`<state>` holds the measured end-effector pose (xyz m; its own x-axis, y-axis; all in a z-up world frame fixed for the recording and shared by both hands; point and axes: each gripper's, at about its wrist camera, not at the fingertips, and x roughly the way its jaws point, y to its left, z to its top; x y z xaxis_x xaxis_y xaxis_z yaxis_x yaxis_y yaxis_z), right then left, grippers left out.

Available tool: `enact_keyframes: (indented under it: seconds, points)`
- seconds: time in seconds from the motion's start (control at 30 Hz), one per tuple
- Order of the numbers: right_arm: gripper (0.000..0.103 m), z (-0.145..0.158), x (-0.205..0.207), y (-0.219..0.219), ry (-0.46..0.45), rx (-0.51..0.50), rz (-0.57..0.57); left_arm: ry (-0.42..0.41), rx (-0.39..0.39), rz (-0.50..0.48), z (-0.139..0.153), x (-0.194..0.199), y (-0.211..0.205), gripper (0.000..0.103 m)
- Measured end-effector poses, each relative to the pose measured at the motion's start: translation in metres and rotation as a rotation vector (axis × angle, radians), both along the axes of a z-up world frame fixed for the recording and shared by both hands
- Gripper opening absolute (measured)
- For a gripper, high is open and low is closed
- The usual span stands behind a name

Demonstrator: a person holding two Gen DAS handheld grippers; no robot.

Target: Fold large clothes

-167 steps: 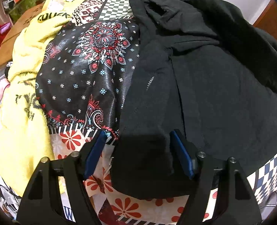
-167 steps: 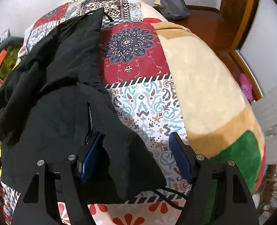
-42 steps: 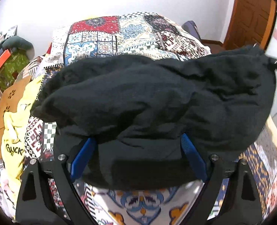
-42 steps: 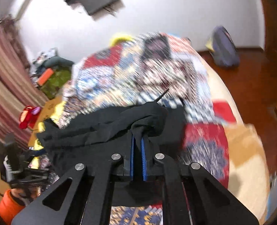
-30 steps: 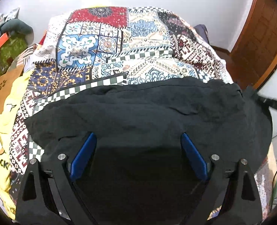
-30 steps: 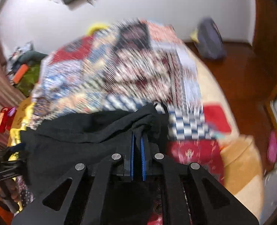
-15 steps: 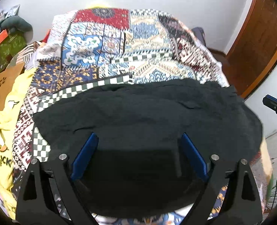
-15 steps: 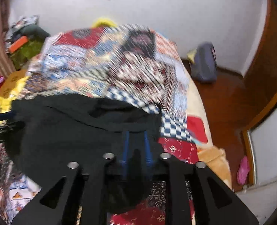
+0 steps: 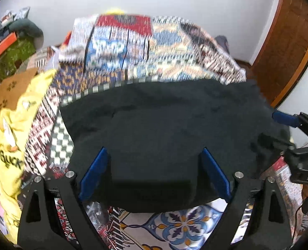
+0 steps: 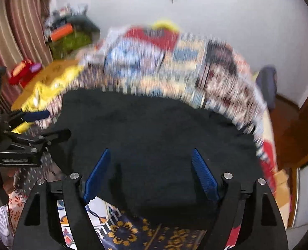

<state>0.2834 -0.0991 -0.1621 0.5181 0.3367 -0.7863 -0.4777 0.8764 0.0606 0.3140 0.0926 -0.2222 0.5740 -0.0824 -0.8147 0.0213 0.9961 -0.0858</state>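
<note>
Your jaws stand wide apart on both tools, with the left gripper (image 9: 154, 175) and the right gripper (image 10: 151, 175) each holding nothing while the black fabric garment (image 9: 164, 129) lies under and between their blue pads. The garment is spread across the lower middle of both frames on the bed with the patchwork patterned quilt (image 9: 137, 48), its far edge running along a checkered band. A yellow printed cloth (image 9: 10, 137) lies at the left edge of the left wrist view, just beside the quilt's checkered strip.
</note>
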Motion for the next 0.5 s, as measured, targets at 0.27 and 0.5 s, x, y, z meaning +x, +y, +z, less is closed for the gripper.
enact_keyframes:
  seconds: [0.27,0.5]
  points:
    - [0.094,-0.04,0.001,0.002,-0.003,-0.071,-0.004,0.015,-0.072,0.026,-0.037,-0.002,0.01,0.1]
    - [0.095,-0.033,-0.006,0.0,0.018,-0.079,-0.027,0.001,-0.065,0.038,-0.03,-0.027,0.02,0.1]
